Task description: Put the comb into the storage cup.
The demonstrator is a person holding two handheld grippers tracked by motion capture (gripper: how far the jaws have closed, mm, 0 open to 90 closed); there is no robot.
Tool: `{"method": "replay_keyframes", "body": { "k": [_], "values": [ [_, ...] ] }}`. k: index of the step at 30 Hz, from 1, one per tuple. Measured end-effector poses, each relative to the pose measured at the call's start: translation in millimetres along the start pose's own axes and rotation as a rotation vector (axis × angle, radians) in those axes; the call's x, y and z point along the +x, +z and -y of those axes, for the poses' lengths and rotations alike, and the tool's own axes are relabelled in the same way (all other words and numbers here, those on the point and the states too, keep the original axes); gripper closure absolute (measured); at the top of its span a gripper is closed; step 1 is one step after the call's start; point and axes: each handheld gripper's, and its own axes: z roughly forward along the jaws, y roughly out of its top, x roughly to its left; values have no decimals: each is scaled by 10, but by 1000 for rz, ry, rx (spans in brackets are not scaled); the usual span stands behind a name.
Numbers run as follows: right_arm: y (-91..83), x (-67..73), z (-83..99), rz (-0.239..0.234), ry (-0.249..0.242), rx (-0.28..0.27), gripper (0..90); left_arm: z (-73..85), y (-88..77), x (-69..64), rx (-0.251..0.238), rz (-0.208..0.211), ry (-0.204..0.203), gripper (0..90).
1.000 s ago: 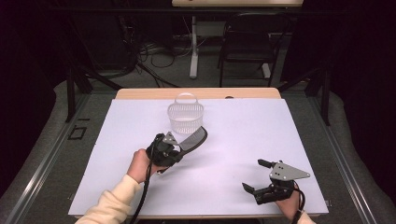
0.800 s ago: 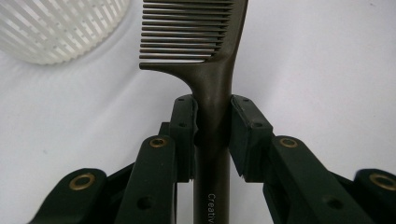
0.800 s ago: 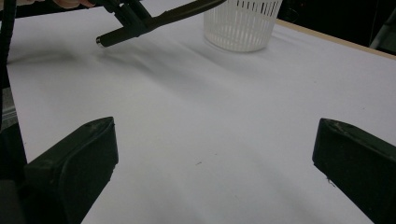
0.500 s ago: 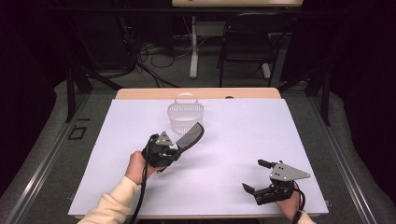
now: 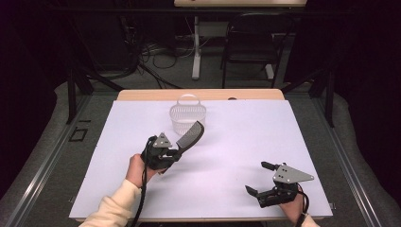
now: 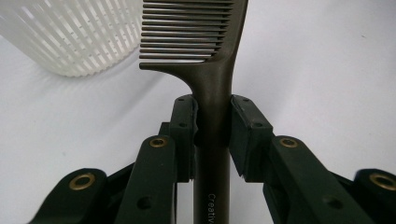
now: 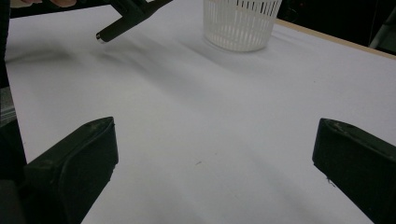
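We have the comb (image 5: 190, 135) clamped by its handle in our left gripper (image 5: 171, 153), at the basket's (image 5: 187, 118) six o'clock; dropping it in remains. Our right gripper (image 5: 259, 178) gapes empty.

The white basket (image 5: 187, 118) is the one thing standing on the bench (image 5: 246, 142), near its far edge at the middle, and the comb (image 5: 190, 135) held up in the left tongs (image 5: 176, 152) reaches to just in front of it. Bare sheet lies open to the basket's left and right. The wide stretch between the left tongs and the right tongs (image 5: 261, 178) lies open.
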Motion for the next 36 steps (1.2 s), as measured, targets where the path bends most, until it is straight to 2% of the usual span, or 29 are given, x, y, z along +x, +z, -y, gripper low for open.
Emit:
{"method": "replay_keyframes", "body": {
  "k": [36],
  "values": [
    [8, -13, -1, -2, 1, 3, 0, 47, -117, 97, -69, -31, -26, 721]
  ]
}}
